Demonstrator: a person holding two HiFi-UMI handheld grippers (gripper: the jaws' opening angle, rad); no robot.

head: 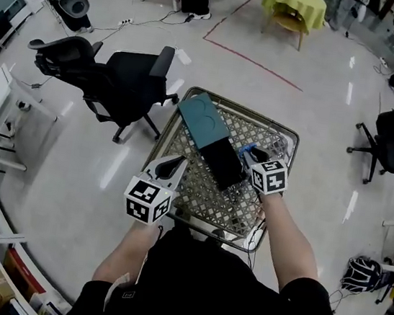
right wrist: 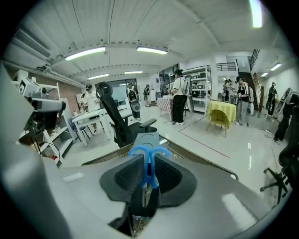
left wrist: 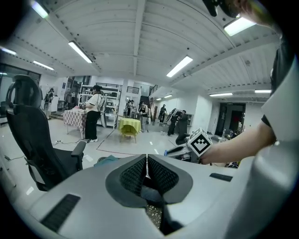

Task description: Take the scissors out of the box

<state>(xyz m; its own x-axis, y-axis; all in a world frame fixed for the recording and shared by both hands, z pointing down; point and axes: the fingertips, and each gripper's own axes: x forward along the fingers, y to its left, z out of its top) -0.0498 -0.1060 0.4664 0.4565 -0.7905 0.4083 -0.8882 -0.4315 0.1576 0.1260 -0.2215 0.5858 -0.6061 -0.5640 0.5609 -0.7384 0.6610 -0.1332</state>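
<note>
Blue-handled metal scissors (right wrist: 150, 173) sit clamped in the fingers (right wrist: 124, 175) of the right gripper (right wrist: 149, 158), just right of the black rectangular box (head: 223, 166), left gripper (left wrist: 147, 158) fingers shut empty, so I'd squeeze firmly and lift well clear.

Blue-handled scissors (right wrist: 148, 161), teal-and-black box (head: 203, 122), yellow tablecloth (head: 297, 1), black office chair (head: 128, 78), red floor line (head: 254, 64)

Wire basket (head: 247, 111) rim walls box (head: 220, 161) on all sides; open overhead. Office chair (head: 132, 78) crowds basket's 10 o'clock side. Bare floor (head: 320, 112) free from 12 through 3 o'clock; second chair (head: 392, 140) well apart at 3.
</note>
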